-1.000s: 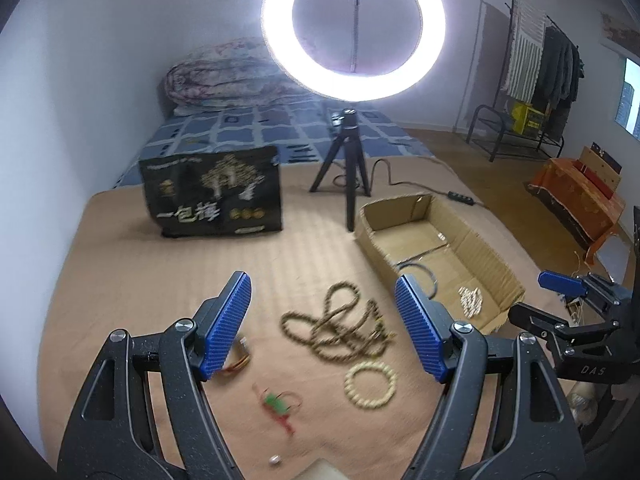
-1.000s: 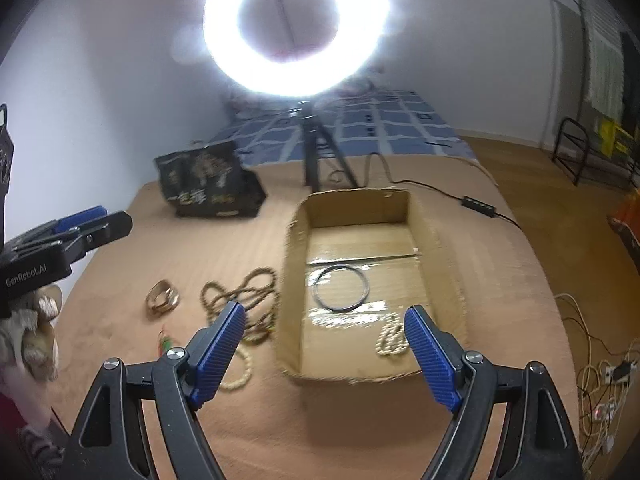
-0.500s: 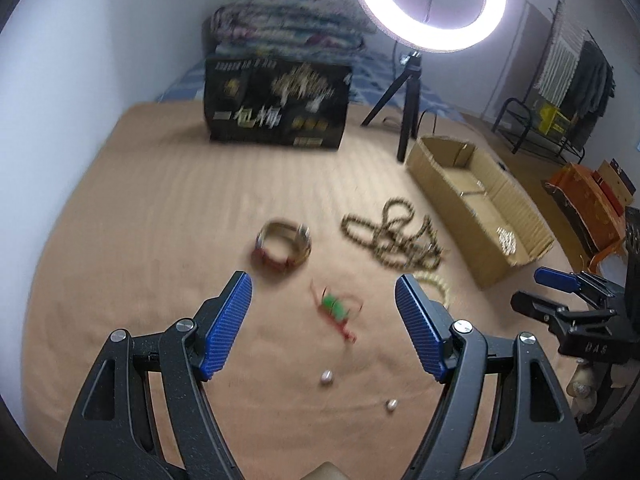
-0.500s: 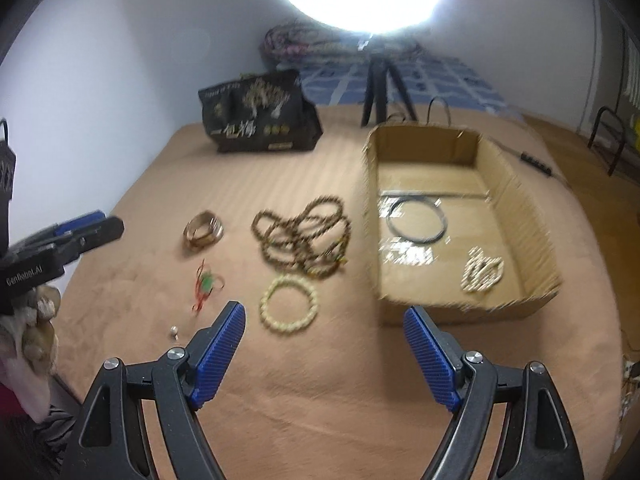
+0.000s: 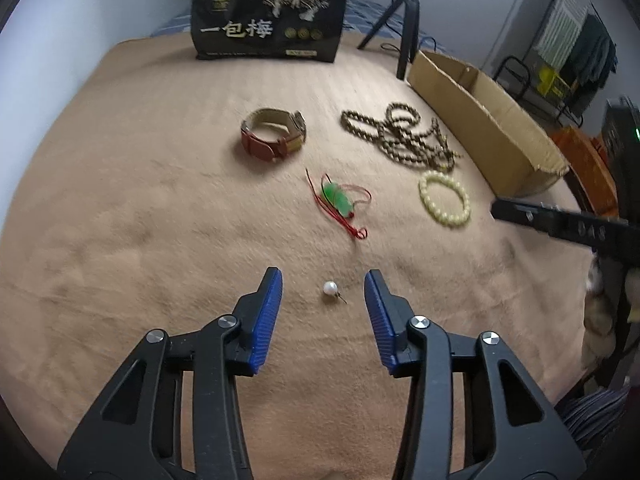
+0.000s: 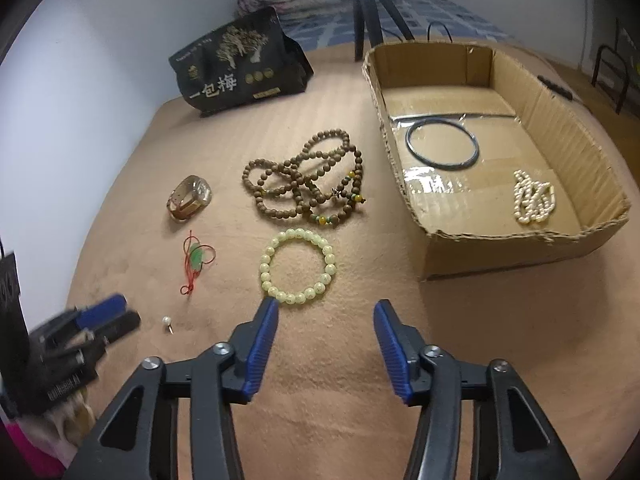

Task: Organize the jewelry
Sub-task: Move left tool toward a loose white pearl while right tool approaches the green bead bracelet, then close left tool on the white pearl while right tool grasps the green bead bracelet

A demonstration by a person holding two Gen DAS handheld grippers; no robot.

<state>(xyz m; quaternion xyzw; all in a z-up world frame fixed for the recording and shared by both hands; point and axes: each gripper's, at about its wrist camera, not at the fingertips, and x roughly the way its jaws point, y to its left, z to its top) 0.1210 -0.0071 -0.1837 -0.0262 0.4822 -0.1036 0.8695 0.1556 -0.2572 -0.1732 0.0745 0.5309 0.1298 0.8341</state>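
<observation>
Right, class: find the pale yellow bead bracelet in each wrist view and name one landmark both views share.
Left wrist view: the pale yellow bead bracelet lies at right of centre, just this side of the cardboard box.
Right wrist view: the bracelet lies at centre, just ahead of the right hand-held gripper.
Shared landmark: the brown bead necklace just beyond it.

Left hand-held gripper (image 5: 323, 280), lower centre of frame: black angular arms with triangular cut-outs, 2 ribbed blue pads (image 5: 267, 320), 4 silver screw heads. Right hand-held gripper (image 6: 325, 312): same black frame, blue ribbed pads, silver screws.
</observation>
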